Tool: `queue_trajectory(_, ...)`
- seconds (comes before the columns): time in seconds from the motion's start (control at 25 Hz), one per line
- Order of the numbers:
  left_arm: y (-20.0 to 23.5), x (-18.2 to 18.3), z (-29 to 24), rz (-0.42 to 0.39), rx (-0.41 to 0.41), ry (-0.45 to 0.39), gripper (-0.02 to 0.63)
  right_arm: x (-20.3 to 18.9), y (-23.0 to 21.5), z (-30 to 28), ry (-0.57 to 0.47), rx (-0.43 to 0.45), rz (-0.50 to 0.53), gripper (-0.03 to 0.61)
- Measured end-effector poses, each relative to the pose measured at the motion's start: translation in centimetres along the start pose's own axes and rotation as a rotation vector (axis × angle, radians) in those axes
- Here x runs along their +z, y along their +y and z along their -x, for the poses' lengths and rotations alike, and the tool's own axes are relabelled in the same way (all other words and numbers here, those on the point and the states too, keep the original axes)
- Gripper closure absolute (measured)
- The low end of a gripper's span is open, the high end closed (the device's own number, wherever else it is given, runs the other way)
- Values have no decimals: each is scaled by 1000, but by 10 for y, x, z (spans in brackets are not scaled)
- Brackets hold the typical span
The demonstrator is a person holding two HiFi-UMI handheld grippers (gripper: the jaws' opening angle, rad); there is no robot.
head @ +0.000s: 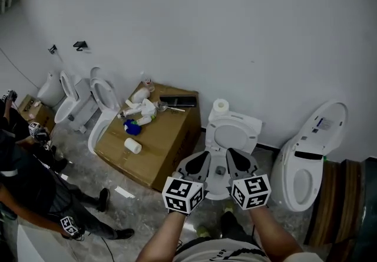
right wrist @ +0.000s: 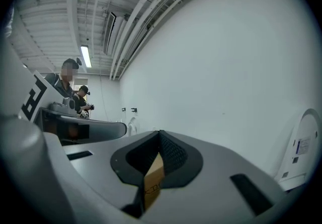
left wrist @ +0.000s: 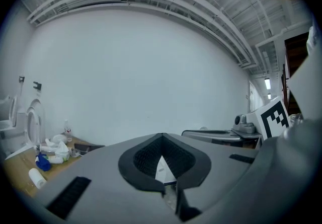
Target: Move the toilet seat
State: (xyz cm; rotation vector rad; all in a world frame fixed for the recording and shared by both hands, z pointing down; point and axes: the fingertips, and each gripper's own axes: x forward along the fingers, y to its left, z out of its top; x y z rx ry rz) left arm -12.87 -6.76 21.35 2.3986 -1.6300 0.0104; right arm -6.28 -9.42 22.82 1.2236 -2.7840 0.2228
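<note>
— What's over on the left?

— A person in dark clothes (head: pixel 29 190) stands on the grey floor. Past them two white toilets (head: pixel 88 105) sit against the wall with their lids tipped up.

— And that brown thing?

— A cardboard box (head: pixel 159 149), lying flat next to them. There's a paper roll (head: pixel 133 145) near the front left edge of its top and a blue thing (head: pixel 132 128) just behind that. Some white clutter lies towards the back left corner, and a flat black object (head: pixel 177 101) lies along the back edge.

— Where's the toilet seat?

— The toilet seat (head: pixel 247 140) is down on the bowl of the middle toilet (head: pixel 235 118), just right of the box. A toilet roll (head: pixel 220 105) stands at the back left corner of that toilet's top.

— What are the grippers doing?

— They're side by side in front of that bowl and level with each other, marker cubes towards the person holding them. The left gripper (head: pixel 201 159) has its fingers drawn together at the tips with nothing caught in them. The right gripper (head: pixel 234 158) is the same, pinched closed and empty. Neither one touches the seat.

— Anything further right?

— Another toilet (head: pixel 297 181), a larger one. Its lid (head: pixel 324 125) stands up against the wall. Something wooden is beside it at the far edge, but I can't tell what.
</note>
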Motion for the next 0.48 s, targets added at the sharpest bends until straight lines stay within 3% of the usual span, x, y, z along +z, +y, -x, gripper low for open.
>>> queue_trajectory(0.48, -14, 12, 15, -20, 4, -24, 607, 14, 11, 11, -22, 28, 14, 561)
